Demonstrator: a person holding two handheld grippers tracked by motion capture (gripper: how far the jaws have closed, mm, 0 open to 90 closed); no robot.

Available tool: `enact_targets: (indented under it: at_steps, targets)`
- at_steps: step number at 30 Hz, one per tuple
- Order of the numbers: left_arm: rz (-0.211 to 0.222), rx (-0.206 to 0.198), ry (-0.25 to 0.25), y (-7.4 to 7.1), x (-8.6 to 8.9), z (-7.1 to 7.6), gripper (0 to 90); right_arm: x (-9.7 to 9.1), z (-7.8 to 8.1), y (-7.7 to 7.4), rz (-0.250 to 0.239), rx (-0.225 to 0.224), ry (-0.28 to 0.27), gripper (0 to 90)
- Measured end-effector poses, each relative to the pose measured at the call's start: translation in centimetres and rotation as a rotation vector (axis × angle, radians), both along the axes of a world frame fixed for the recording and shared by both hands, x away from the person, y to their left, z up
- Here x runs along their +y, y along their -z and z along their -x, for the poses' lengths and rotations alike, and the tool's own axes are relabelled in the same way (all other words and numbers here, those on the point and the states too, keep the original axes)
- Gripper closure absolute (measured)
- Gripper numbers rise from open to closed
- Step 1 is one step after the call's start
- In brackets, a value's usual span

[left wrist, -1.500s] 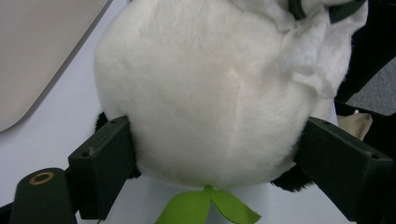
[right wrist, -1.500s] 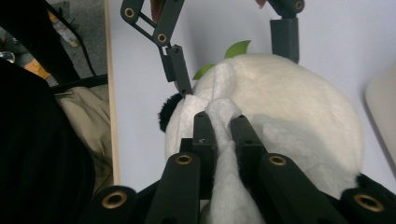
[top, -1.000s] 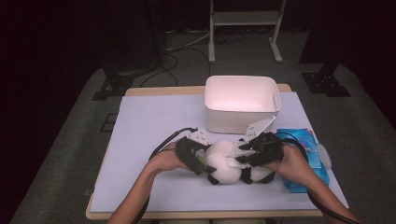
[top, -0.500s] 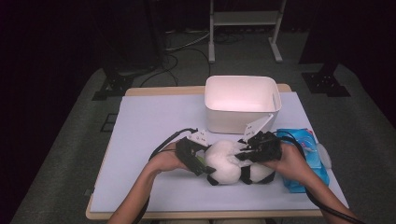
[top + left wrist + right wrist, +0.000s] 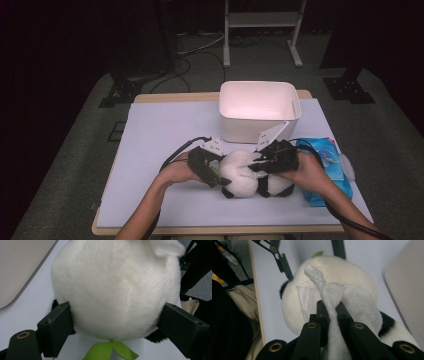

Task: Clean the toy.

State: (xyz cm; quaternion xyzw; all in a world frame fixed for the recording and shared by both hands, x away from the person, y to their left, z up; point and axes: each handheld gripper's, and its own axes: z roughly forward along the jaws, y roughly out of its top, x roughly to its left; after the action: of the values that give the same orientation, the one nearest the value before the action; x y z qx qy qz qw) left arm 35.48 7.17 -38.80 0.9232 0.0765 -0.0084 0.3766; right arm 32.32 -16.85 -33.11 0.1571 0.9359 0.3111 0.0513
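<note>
A white plush toy (image 5: 240, 172) with black limbs lies on the table near its front edge. My left gripper (image 5: 220, 175) comes at it from the left. In the left gripper view its fingers (image 5: 57, 322) stand wide and press on both sides of the round white body (image 5: 117, 290), above a green tag (image 5: 110, 351). My right gripper (image 5: 257, 167) rests on the toy from the right. Its jaws have just been closing, and the gripper (image 5: 331, 306) is shut on a twisted white wipe (image 5: 329, 292) that lies over the plush (image 5: 347, 272).
A white bin (image 5: 260, 120) stands just behind the toy at the middle back of the white table top (image 5: 160, 130). A blue wipe pack (image 5: 330, 160) lies at the right under the right forearm. The bin's wall (image 5: 407, 277) is close to the right gripper.
Little differs: the right hand has shifted very slightly over the plush. The left hand and the toy have kept still.
</note>
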Motion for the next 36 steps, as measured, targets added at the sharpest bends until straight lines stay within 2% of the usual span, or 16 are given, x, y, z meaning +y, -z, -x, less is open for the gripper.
enact_targets:
  at_steps: [3,8,13,16,20,23,28,36]
  targets:
    - [0.0,0.0,-0.001,0.0,0.0,0.0,13.6,-1.8,-0.3,-0.1,0.006,-0.007,0.052,83.8]
    - [0.004,0.009,-0.004,0.0,0.0,-0.1,13.5,-4.8,-0.6,-0.3,-0.04,0.013,0.116,83.8]
    - [0.002,0.019,-0.001,-0.2,0.0,-0.2,13.4,-7.1,-0.6,-0.4,-0.067,0.024,0.159,83.8]
    - [0.016,0.037,0.0,-0.4,0.2,-0.3,13.3,-7.9,-0.5,-0.1,-0.078,0.034,0.167,83.8]
    - [0.018,0.044,-0.001,-0.8,0.3,-0.3,13.3,-8.0,-0.4,0.5,-0.091,0.044,0.158,83.8]
    - [0.042,0.053,-0.002,-1.1,0.3,-0.2,13.4,-7.8,-0.3,1.0,-0.102,0.057,0.15,84.0]
    - [0.044,0.06,-0.004,-1.4,0.0,-0.2,13.3,-7.3,0.2,1.4,-0.103,0.065,0.128,84.2]
    - [0.026,0.04,0.014,-1.5,-1.1,-0.3,12.6,-6.5,1.2,1.6,-0.102,0.061,0.105,84.5]
